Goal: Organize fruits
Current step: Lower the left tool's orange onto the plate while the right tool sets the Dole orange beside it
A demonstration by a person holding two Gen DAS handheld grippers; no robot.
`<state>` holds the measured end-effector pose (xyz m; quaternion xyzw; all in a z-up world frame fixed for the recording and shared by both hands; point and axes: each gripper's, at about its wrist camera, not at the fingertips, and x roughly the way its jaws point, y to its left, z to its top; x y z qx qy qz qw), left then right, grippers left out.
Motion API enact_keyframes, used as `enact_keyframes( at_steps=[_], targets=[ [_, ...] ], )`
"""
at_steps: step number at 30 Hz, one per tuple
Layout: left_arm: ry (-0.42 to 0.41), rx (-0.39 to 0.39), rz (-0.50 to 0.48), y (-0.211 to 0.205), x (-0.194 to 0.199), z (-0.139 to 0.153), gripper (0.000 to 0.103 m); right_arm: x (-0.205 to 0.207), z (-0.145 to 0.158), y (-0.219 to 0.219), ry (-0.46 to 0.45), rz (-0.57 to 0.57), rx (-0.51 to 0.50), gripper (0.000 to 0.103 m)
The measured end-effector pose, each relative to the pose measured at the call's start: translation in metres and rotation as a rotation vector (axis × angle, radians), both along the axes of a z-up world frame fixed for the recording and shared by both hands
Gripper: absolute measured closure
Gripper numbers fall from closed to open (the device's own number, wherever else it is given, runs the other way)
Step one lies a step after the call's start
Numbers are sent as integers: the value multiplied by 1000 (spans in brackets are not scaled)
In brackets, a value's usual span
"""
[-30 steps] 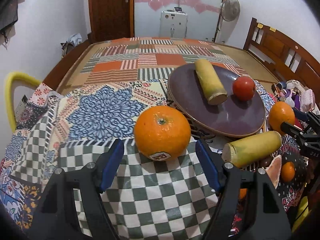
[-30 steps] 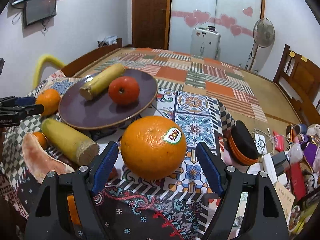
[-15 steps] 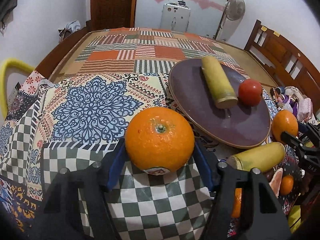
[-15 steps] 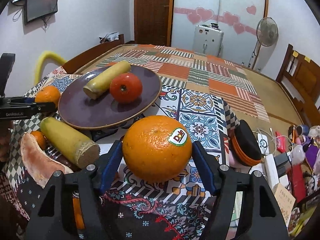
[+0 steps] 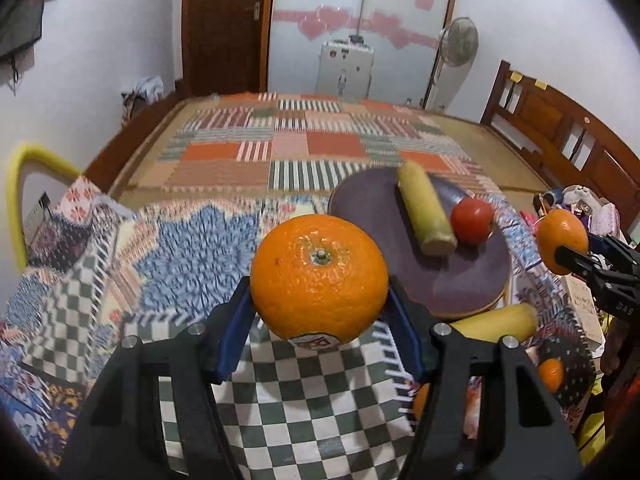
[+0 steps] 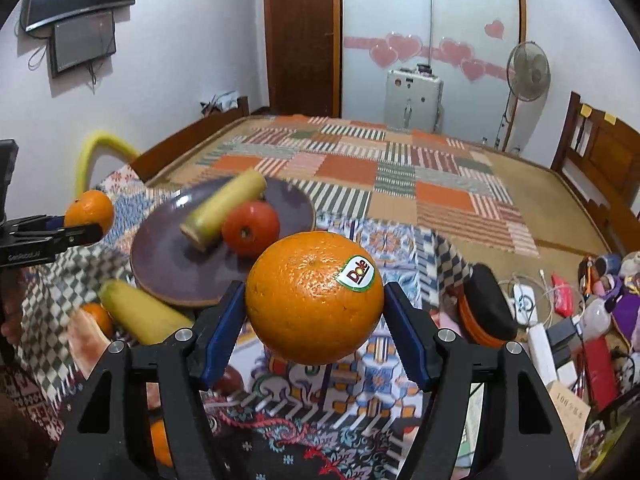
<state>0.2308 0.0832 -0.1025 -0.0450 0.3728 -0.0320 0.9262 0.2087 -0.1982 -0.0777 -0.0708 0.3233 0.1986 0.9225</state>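
Note:
My left gripper (image 5: 318, 294) is shut on a large orange (image 5: 319, 276), stem up, held clear above the checked cloth. My right gripper (image 6: 315, 300) is shut on a second orange (image 6: 314, 296) with a Dole sticker, also lifted. Each gripper shows at the edge of the other's view, carrying its orange (image 5: 560, 232) (image 6: 90, 210). Between them lies a purple plate (image 5: 376, 216) (image 6: 168, 256) holding a yellow cane piece (image 5: 426, 212) and a tomato (image 5: 472, 221).
A second yellow cane piece (image 6: 140, 314), a small orange (image 5: 551, 374) and a pomelo slice (image 6: 86, 336) lie in front of the plate. Black and orange caps (image 6: 486, 308), bottles and cables crowd the right side. A yellow chair back (image 5: 32, 160) stands at the left.
Both grippers closed on their oranges and lifted them off the cloth. The plate and the other fruit stayed where they were.

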Motion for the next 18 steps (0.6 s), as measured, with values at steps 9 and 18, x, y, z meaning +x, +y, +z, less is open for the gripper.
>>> enact_keyframes(
  at_steps=[9, 18],
  targets=[
    [-87, 12, -5, -9, 9, 33, 40, 9, 20, 20, -57, 29, 25, 37],
    [-46, -5, -21, -20, 34, 22, 40, 16, 18, 42, -49, 81, 40, 37]
  ],
)
